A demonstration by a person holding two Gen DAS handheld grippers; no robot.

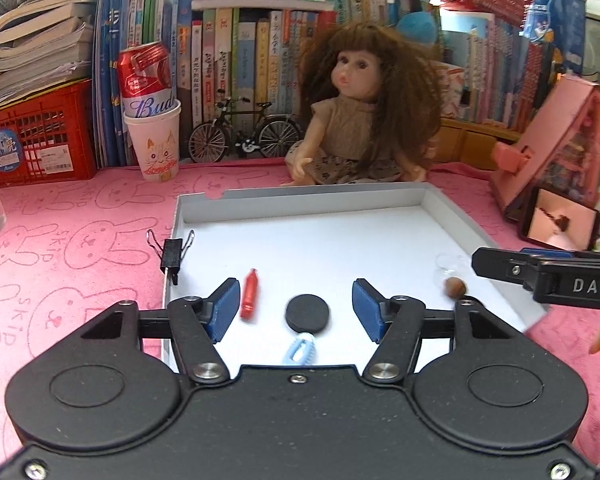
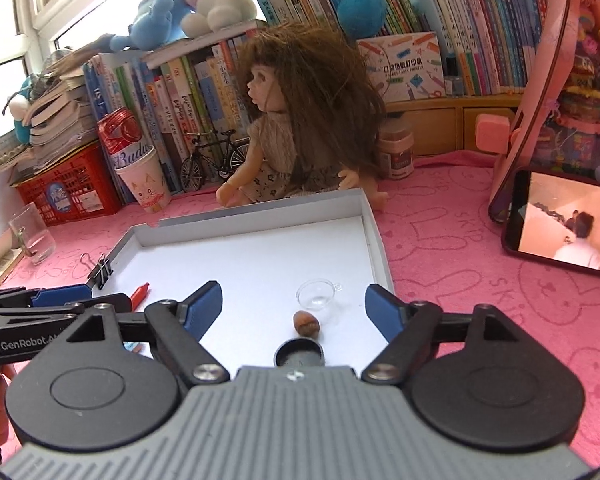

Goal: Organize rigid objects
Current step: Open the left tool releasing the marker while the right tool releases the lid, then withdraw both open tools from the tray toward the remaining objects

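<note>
You've got both grippers, left [image 1: 294, 308] and right [image 2: 294, 312], spread wide and empty over the white tray [image 1: 324, 196], bracketing the black disc [image 1: 307, 313] and hazelnut [image 2: 307, 323], probably lining up pickups.

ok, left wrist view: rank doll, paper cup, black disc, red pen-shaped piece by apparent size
1. doll
2. paper cup
3. black disc and red pen-shaped piece: look alike, not ranked. Both lie nearer the camera, so true sizes stay unsure.

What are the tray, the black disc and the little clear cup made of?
Tray: looks like matte white cardboard; thin folded walls, notched rim.
Black disc: matte, flat, no glare; rubber or plastic, cannot tell which.
Clear cup: see-through with glints on the rim; probably hard plastic, possibly glass.
</note>
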